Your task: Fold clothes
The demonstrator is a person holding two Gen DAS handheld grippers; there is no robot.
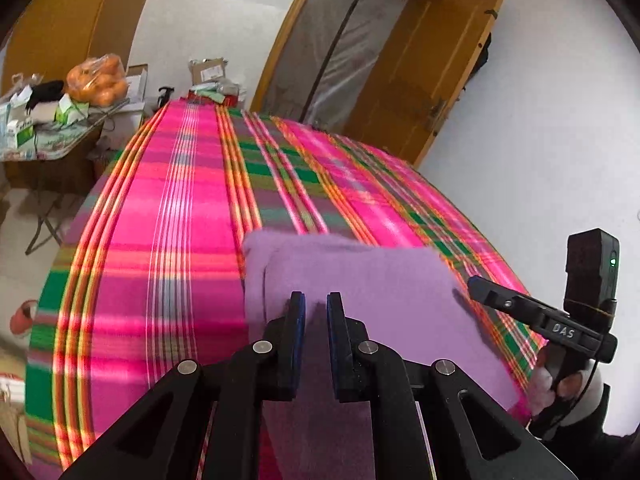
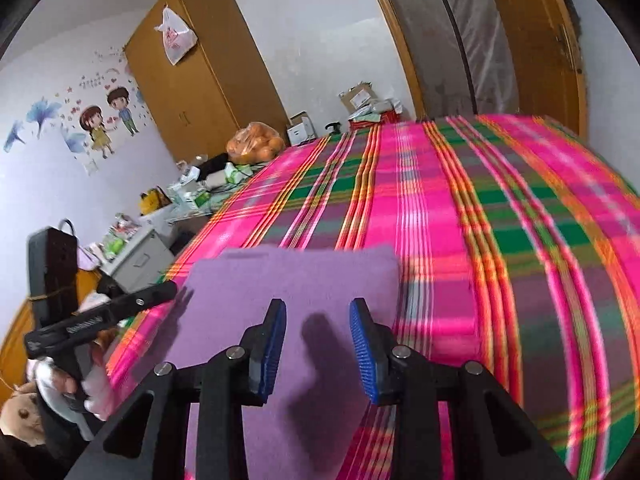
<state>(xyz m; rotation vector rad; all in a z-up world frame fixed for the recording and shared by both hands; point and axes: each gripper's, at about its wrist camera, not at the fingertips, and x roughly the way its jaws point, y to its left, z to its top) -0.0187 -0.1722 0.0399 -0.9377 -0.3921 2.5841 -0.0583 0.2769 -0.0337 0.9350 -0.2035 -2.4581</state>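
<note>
Mid-fold: one purple garment (image 2: 288,292) lies on the plaid-covered bed (image 2: 500,240), already doubled over by the look of its layered far edge.

Left gripper (image 1: 316,306) has its fingers nearly closed, seemingly pinching a ridge of the cloth; right gripper (image 2: 318,320) hovers over it, fingers spread apart. Likely next: grip an edge and carry it across.

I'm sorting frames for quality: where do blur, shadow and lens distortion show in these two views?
Left wrist view: the pink and green plaid bedspread smears with motion blur and bulges from fisheye bending; the brown wooden door leans.

Right wrist view: the right gripper throws a dark shadow onto the folded purple fleece cloth; the plaid blurs at right.
</note>
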